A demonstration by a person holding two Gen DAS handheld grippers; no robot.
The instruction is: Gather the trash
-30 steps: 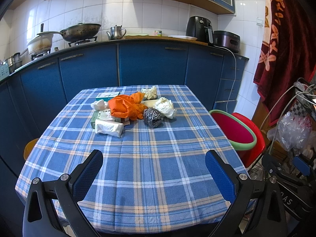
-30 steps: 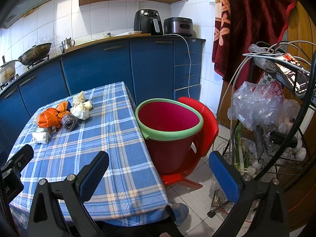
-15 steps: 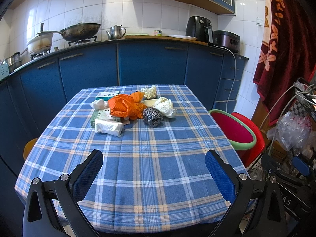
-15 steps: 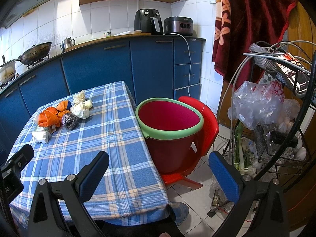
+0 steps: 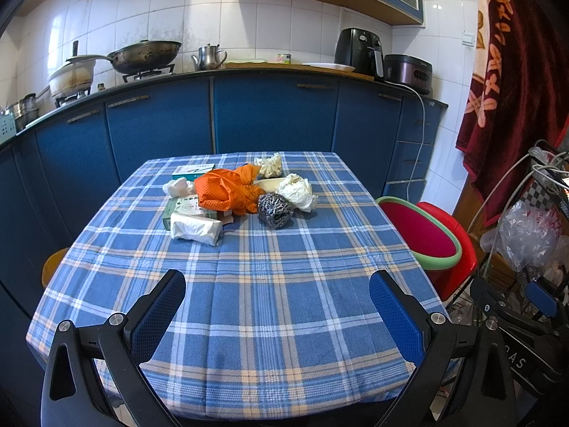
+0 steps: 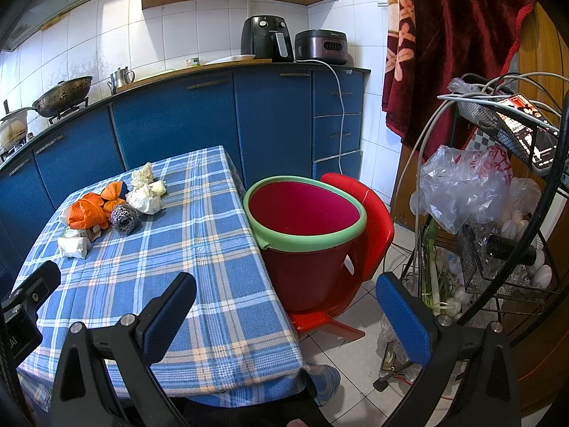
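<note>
A heap of trash lies at the far side of the blue plaid table: an orange plastic bag, a steel wool ball, crumpled white paper, a tissue pack and small boxes. The same orange plastic bag and steel wool ball show in the right wrist view. A red bucket with a green rim stands on a red chair right of the table. My left gripper hovers open over the table's near edge. My right gripper is open near the table's corner, in front of the bucket.
Blue kitchen cabinets run behind the table, with a wok, a kettle and an air fryer on the counter. A wire rack with plastic bags and eggs stands at the right. A dark red towel hangs above.
</note>
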